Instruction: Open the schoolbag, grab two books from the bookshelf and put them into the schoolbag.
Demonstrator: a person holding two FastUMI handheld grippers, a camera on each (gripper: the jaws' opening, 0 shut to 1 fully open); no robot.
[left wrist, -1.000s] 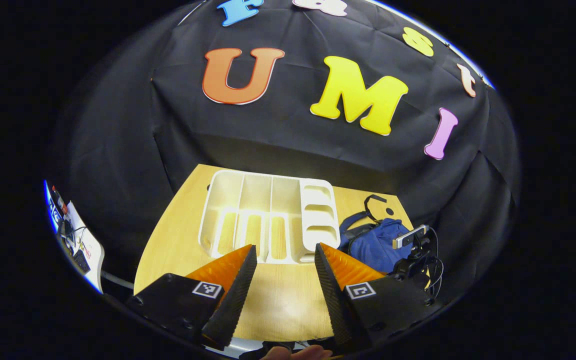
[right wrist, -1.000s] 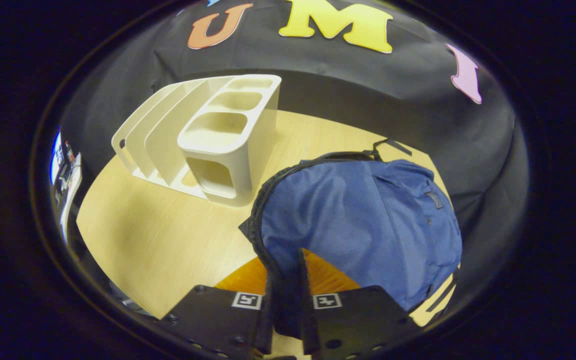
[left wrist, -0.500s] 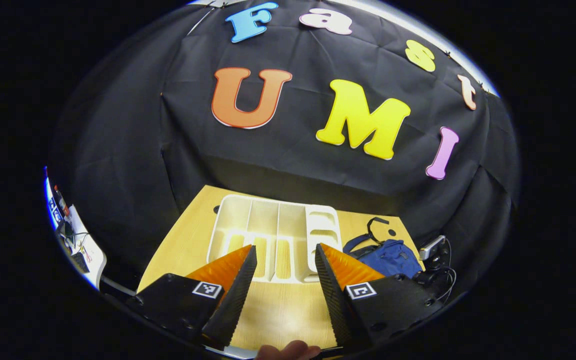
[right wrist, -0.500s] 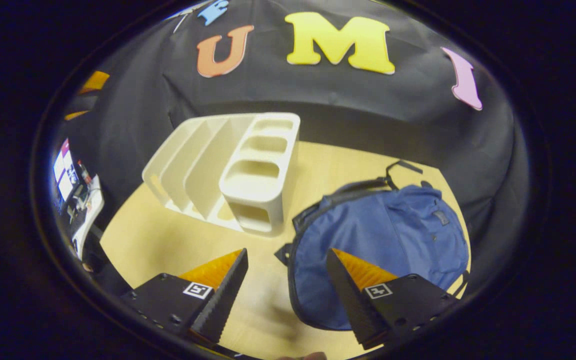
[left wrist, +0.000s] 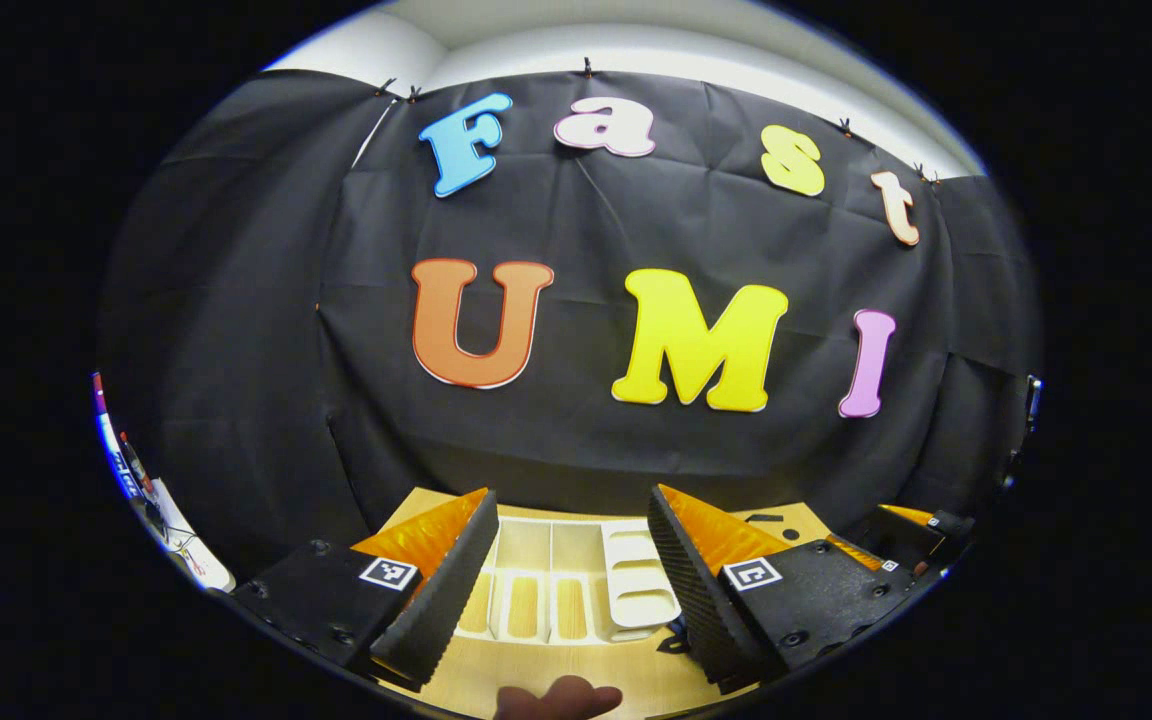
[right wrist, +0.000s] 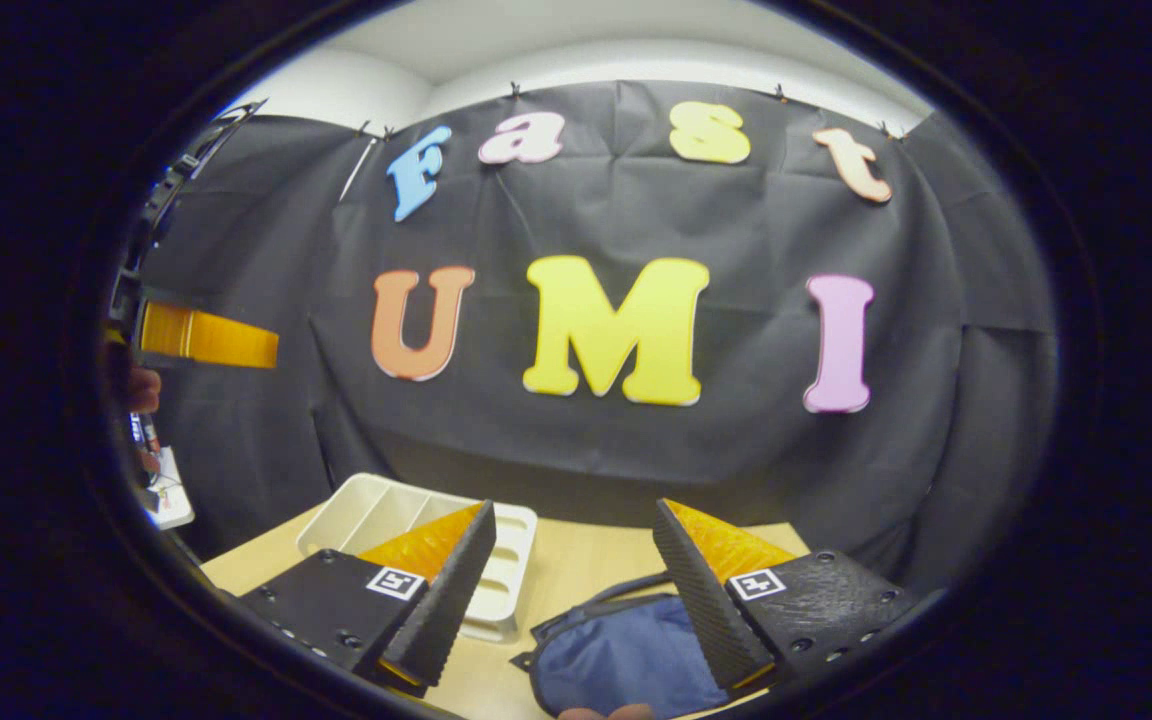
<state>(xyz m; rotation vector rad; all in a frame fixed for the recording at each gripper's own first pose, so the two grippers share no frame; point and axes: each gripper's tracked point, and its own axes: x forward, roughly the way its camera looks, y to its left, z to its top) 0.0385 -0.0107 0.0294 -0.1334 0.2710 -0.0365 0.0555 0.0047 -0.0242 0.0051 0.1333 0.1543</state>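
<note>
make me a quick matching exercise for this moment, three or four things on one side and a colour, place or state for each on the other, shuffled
Things:
1. schoolbag
2. bookshelf
3. left tool
4. table

Descriptions:
a. light wood, bears the other things
b. blue, lying on the table to the right of the shelf
c. white, slots with no books in them
d. open, held above the table, nothing between its fingers

Pairs: 1-b, 2-c, 3-d, 4-a

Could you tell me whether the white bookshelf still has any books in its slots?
Empty: the white bookshelf shows bare dividers and slots, no books, on the wooden table.
</note>
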